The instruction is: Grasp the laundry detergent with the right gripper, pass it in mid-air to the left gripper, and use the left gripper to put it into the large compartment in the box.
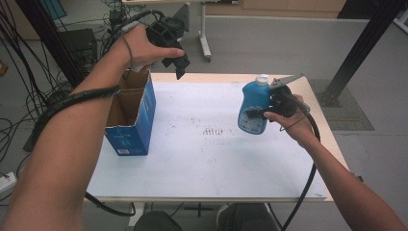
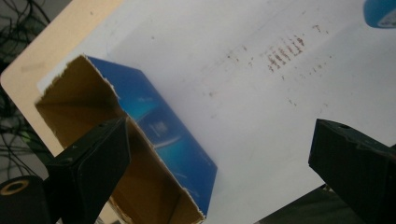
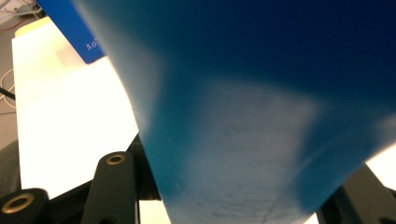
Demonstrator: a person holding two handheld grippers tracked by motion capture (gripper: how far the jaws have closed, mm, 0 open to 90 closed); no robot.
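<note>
The right gripper (image 1: 257, 114) is clamped on one blue bottle (image 1: 253, 108), its black jaws pressed to either side of the body. The bottle is held upright in the air above the right part of the table (image 1: 211, 163), clear of the top. It has a white cap (image 1: 261, 80) and a label on its front whose print is too small to read. In the right gripper view the bottle (image 3: 261, 107) looms blue and blurred between the jaws, with a paler patch low on it where faint lines of print cannot be made out.

The left gripper (image 1: 179, 66) hangs in the air above the table's far left edge, over the box (image 1: 132, 115), with its jaws spread wide and nothing between them. In the left gripper view the two black jaws stand well apart at the bottom corners, looking down on the box (image 2: 154, 140).

There is one box, blue outside and brown card inside, standing open-topped on the left of the table with a torn rim. A white label low on its front shows small print that cannot be read. In the right gripper view a corner of the box (image 3: 70, 28) bears white characters that start "5.0".

The table has a white top with a patch of small reddish-brown marks (image 1: 214, 131) near the middle. Bottle and box are well apart.
</note>
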